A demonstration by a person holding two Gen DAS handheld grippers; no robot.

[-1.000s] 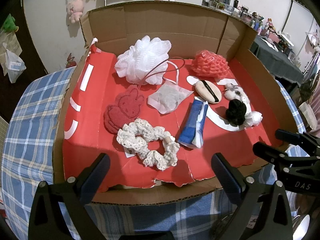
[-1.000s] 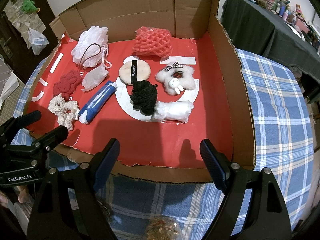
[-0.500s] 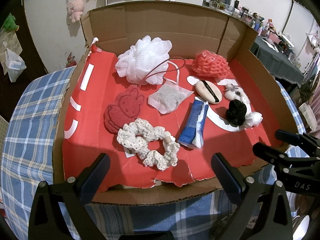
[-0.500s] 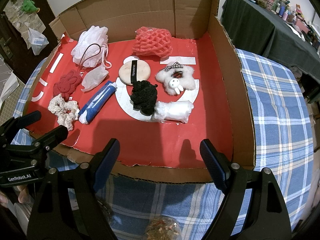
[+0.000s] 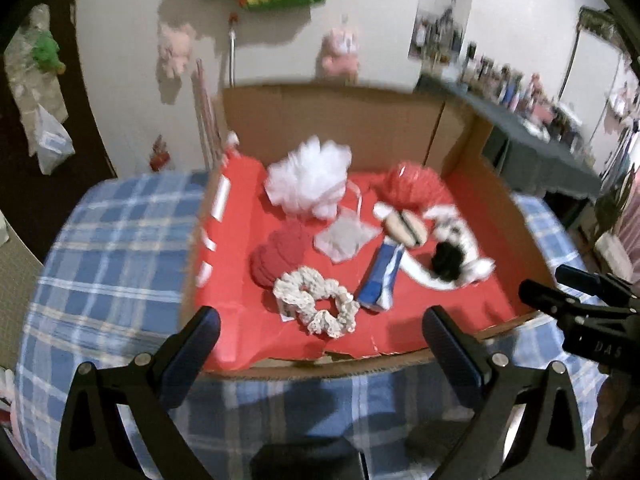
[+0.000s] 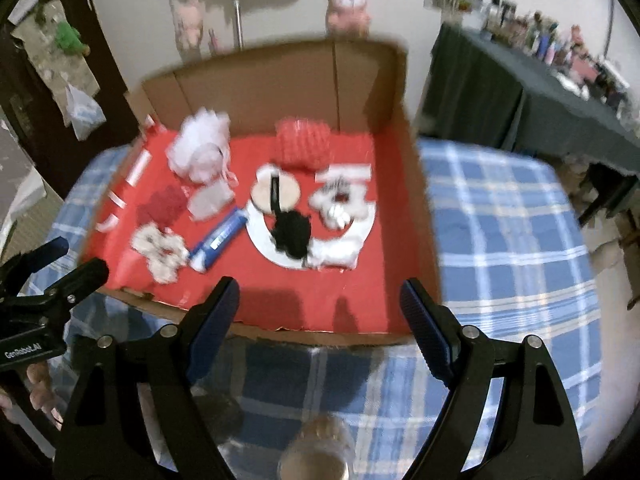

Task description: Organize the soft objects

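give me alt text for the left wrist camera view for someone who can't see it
Blurred fisheye view past the open, empty left gripper into a red-lined cardboard box on a blue plaid tablecloth. Inside lie a cream lace scrunchie nearest, a blue tube, a white mesh pouf and a red pouf. The right gripper shows at right, open.

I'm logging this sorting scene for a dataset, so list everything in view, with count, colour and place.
Cardboard box: 1, brown, red-lined, on table.
Tablecloth: 1, blue plaid.
Bath pouf: 1, white, back left.
Mesh pouf: 1, red, back.
Bunny pad: 1, red, left.
Lace scrunchie: 1, cream, front.
Tube: 1, blue, centre.
Powder puff: 1, tan, black strap.
Black scrunchie: 1, centre.
Left gripper: open, empty.
Right gripper: open, empty.
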